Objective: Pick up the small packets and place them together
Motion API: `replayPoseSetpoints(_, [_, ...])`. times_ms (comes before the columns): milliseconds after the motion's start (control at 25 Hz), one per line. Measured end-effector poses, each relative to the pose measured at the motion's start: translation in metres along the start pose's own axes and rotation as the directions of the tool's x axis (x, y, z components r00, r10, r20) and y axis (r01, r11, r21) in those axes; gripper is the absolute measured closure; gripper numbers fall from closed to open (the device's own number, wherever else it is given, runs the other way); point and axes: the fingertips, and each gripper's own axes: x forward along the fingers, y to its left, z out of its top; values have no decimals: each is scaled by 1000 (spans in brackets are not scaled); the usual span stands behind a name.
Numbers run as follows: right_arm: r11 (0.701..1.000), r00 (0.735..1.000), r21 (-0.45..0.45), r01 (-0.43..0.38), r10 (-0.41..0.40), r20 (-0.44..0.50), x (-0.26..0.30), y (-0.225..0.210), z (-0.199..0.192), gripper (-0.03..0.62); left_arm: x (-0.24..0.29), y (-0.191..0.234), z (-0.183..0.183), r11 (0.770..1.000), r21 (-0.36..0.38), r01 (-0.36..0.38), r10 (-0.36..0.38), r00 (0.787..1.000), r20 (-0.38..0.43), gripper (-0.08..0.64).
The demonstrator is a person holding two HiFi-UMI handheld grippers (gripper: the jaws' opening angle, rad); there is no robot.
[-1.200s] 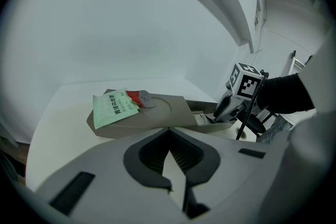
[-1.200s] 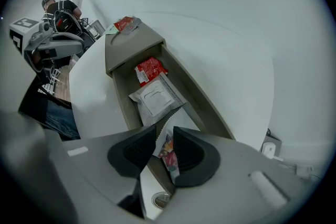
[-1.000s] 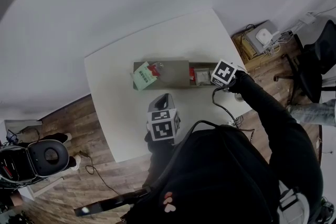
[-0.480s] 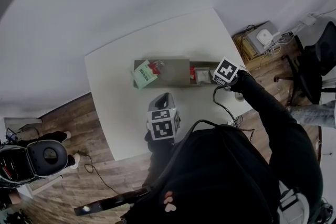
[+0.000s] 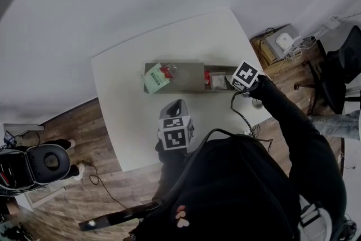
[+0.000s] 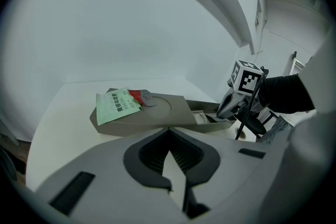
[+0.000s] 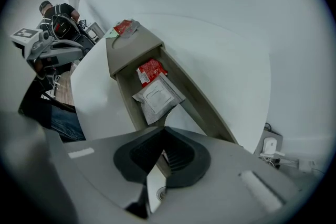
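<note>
The grey tray (image 5: 189, 77) lay lengthwise across the middle of the white table (image 5: 127, 121).

Right gripper (image 7: 164, 127): pointed steeply down over the tray's right-hand compartment. Its jaws were drawn together, with no gap at the tips. The near corner of the silver packet (image 7: 156, 96) ran in between those tips. The rest of the packet lay flat on the compartment floor, directly beyond the jaws. A red packet (image 7: 150, 71) lay just past the silver one in the same compartment, touching or slightly overlapping its far edge.

Left gripper (image 6: 168, 134): held above the table's near edge, tilted down toward the tray and well apart from it. Its jaws were closed together with nothing between them.

On the tray's raised left end, a green packet (image 6: 118, 106) rested at the corner and partly overhung the edge. A second red packet (image 6: 137, 96) sat just beside it, touching it, near a shallow round recess. Both lay well apart from either gripper.
</note>
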Motion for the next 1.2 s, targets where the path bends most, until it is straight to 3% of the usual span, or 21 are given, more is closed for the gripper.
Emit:
replayPoseSetpoints(160, [1000,1000,-16,12,-12,21,-7,0,3,591,0,-1,1,1000,7,1,-1,1000,3,561])
replayPoseSetpoints(280, [998,996,-59,29,-24,86,-10,-4,15,591,-1,-2,1,1000,10,1,-1,1000,2,561])
replayPoseSetpoints(480, [995,995,-58,76,-72,64,-27,-6,12,591,-1,0,0,1000,7,-1,1,1000,2,561])
replayPoseSetpoints(1200, [980,974,-144,137,-107,198,-84,14,51,591,-11,3,0,1000,-5,-20,21,1000,21,561])
